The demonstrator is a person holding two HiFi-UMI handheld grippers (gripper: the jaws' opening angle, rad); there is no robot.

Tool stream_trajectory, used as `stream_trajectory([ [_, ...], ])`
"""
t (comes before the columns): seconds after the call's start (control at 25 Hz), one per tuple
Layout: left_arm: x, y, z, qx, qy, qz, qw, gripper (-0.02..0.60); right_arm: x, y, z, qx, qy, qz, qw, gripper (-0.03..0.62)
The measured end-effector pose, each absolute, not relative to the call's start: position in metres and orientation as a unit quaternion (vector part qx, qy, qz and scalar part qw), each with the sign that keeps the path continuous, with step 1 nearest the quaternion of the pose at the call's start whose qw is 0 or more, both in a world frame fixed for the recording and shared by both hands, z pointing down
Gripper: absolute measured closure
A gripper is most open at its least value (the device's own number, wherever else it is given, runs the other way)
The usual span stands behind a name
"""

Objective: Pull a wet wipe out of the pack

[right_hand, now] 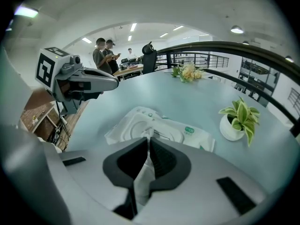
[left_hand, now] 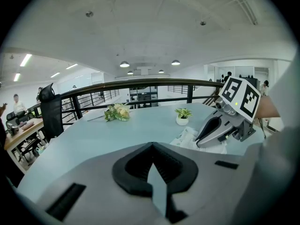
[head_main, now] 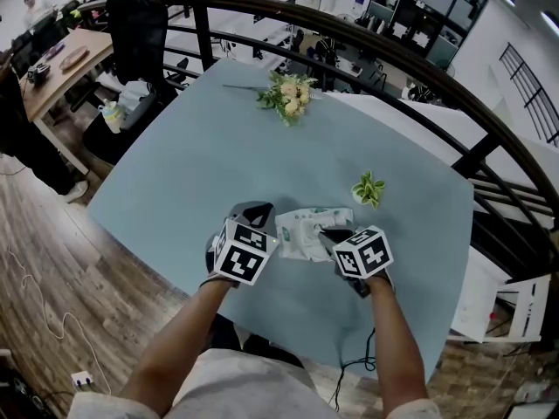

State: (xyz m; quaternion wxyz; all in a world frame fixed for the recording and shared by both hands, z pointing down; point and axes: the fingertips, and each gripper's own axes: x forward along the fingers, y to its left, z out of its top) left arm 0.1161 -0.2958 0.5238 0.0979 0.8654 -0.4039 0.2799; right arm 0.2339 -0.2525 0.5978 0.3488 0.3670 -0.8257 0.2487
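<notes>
1. My right gripper (right_hand: 149,140) has its fingers clenched on the soft white wet wipe (right_hand: 143,184), right at the pack (right_hand: 136,125) opening.
2. The wet wipe is grabbed but not out yet. I think the pull is what is left.
3. My left gripper (left_hand: 151,146) has its fingers clenched on nothing, beside the pack.
4. The pack is flat, crinkly plastic on the smooth, pale blue counter (head_main: 218,164).

Item count, as seen from beside the tabletop (head_main: 175,173):
- Tabletop: one.
- Wipe pack (head_main: 301,230), lower centre: one.
- Wet wipe (right_hand: 144,175): one.
- Potted plant (head_main: 368,188), centre right: one.
- Flower bunch (head_main: 288,96), upper centre: one.
- Tongs: two, left tongs (head_main: 253,209) and right tongs (head_main: 327,232).
</notes>
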Motion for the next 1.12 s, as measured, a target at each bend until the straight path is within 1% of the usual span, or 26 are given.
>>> stream_trajectory([
  [0.48, 0.118, -0.296, 0.52, 0.862, -0.408, 0.286, 0.092, 0.589, 0.233, -0.254, 0.596, 0.367, -0.83, 0.249, 0.339, 0.583],
  [1.12, 0.139, -0.29, 0.501, 0.863, -0.403, 0.295, 0.082, 0.589, 0.238, -0.253, 0.584, 0.369, -0.838, 0.255, 0.31, 0.585],
])
